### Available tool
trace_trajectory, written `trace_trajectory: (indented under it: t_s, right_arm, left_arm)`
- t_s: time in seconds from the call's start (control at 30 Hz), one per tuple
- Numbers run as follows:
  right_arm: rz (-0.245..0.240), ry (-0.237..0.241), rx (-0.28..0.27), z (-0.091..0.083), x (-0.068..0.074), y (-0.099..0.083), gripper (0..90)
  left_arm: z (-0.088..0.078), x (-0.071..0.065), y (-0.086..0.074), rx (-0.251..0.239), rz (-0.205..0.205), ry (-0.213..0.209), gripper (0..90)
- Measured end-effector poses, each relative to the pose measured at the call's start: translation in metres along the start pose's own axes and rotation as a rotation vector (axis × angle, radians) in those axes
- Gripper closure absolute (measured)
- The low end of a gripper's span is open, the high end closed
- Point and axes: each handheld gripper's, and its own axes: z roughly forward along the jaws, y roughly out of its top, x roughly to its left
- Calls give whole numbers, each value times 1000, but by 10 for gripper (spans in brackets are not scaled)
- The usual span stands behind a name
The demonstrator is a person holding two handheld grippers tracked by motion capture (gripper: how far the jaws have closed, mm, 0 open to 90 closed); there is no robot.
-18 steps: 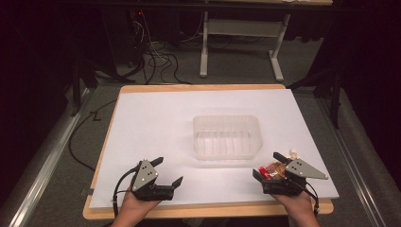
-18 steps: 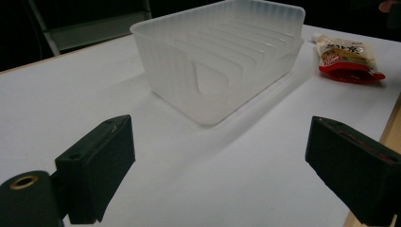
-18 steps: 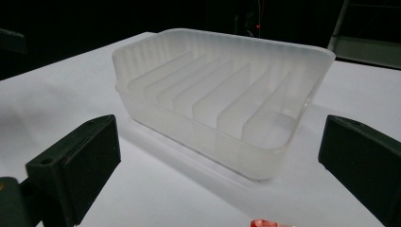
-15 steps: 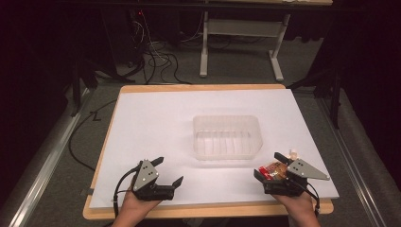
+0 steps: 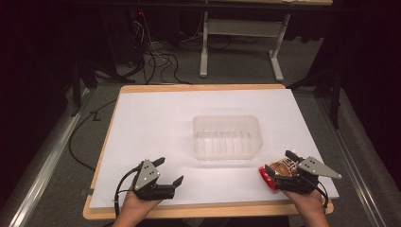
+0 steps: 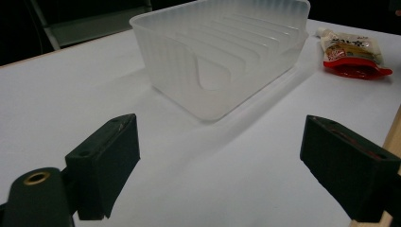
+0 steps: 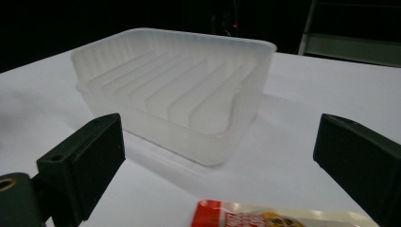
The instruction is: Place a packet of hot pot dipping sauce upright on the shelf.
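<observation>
A white surface [image 5: 156,127] with a wooden edge carries a translucent plastic container [image 5: 227,136] near its middle; the container is open-topped, with ribbed walls and a row of thin dividers inside. Nothing lies in it.

The left gripper [image 5: 166,172] sits at the near left of the surface, held in the person's left hand [image 5: 138,206]. Its jaws stand wide apart with only bare white surface between them, so it has hold of nothing. In the left gripper view the container stands ahead of the jaws, and the sauce pouch [image 6: 352,53] lies flat on the surface beyond the container's far corner.

The right gripper [image 5: 279,165] is at the near right, held in the person's right hand [image 5: 307,204]. Its jaws are also spread wide and grasp nothing. The pouch lies on the surface just beside and partly under this gripper, its red end pointing toward the left gripper. In the right gripper view the pouch's edge shows low between the jaws, touching neither, with the container ahead of them.

The pouch is cream and brown with a red band and a small white spout. It carries printed writing, but the letters are too small and blurred to read, so no brand can be told.
</observation>
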Motion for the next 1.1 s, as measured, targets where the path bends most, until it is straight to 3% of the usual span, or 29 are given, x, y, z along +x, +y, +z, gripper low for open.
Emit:
trace_trajectory:
  t_s: [0.13, 0.47, 0.7, 0.93, 0.97, 1.03, 1.07, 1.1]
  right_arm:
    - [43, -46, 8, -7, -20, -2, 42]
    - [87, -122, 31, -18, -46, -7, 74]
    - [111, -185, 81, -24, -64, -15, 117]
    - [206, -239, 118, -34, -88, -30, 164]
    - [243, -242, 133, -36, -93, -34, 182]
    - [263, -235, 138, -37, -97, -37, 194]
    - [302, -236, 154, -38, -101, -42, 210]
    - [302, -236, 154, -38, -101, -42, 210]
  left_arm:
    - [2, 0, -1, 9, 3, -4, 144]
    - [1, 1, -1, 10, 10, 10, 149]
    - [3, 2, -2, 24, 11, 6, 153]
    - [3, 0, -2, 25, 26, 3, 161]
    - [3, 0, -2, 25, 26, 0, 162]
    - [4, 0, -2, 29, 27, -4, 162]
    - [4, 0, -2, 31, 26, -8, 162]
    - [4, 0, -2, 31, 25, -11, 162]
